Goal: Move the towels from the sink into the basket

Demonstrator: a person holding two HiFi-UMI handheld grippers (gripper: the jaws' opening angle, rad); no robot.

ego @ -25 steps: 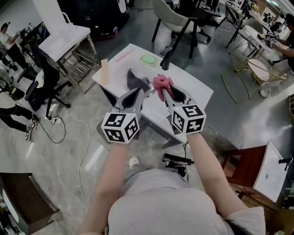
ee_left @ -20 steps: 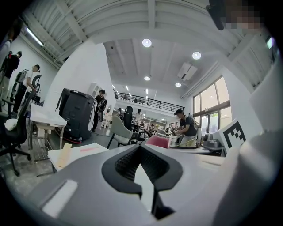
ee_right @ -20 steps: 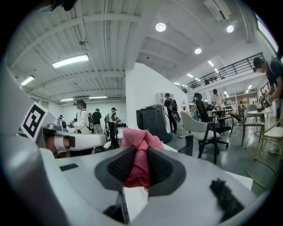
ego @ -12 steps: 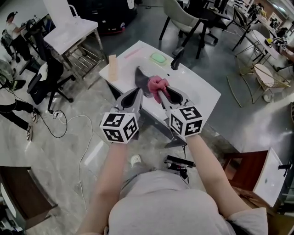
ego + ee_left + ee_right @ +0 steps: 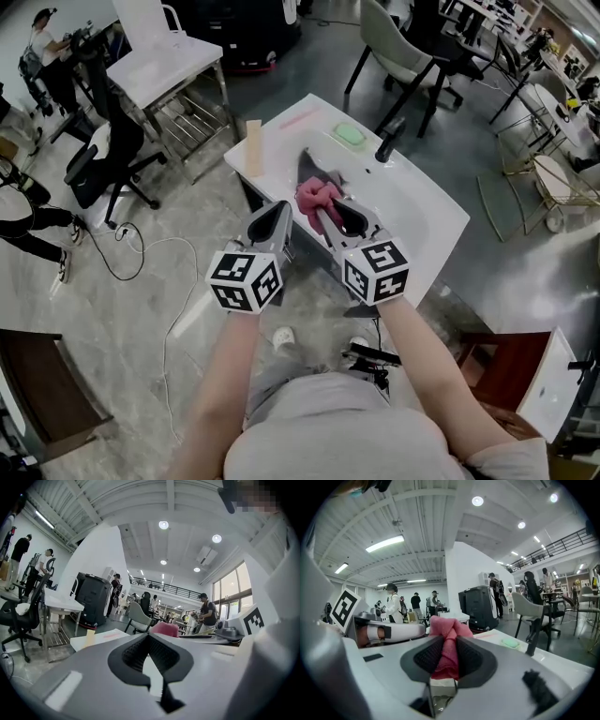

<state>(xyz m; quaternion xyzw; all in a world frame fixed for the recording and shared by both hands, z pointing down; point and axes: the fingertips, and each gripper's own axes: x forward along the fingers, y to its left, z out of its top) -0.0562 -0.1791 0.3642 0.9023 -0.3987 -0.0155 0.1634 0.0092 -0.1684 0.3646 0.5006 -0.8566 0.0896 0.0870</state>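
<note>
A bunched pink towel (image 5: 317, 198) (image 5: 446, 632) hangs clamped between the pads of my right gripper (image 5: 327, 214) (image 5: 444, 645), over the near edge of the white sink counter (image 5: 427, 214). A grey towel (image 5: 308, 167) lies in the sink basin just beyond it. My left gripper (image 5: 280, 210) (image 5: 150, 637) is beside the right one, off the counter's near-left edge, with its jaw tips together and nothing between them. In the left gripper view the pink towel (image 5: 165, 628) shows just past the jaw tips.
On the counter stand a black faucet (image 5: 389, 141), a green soap (image 5: 349, 134), a tan block (image 5: 253, 147) and a thin pink strip (image 5: 298, 117). Office chairs (image 5: 103, 169), a white table (image 5: 164, 70) and floor cables (image 5: 141, 258) surround the counter. People stand in the background.
Both grippers have drawn back from over the sink towards the counter's near edge. The pink towel has come along in the right gripper, and the grey towel stays in the basin.
</note>
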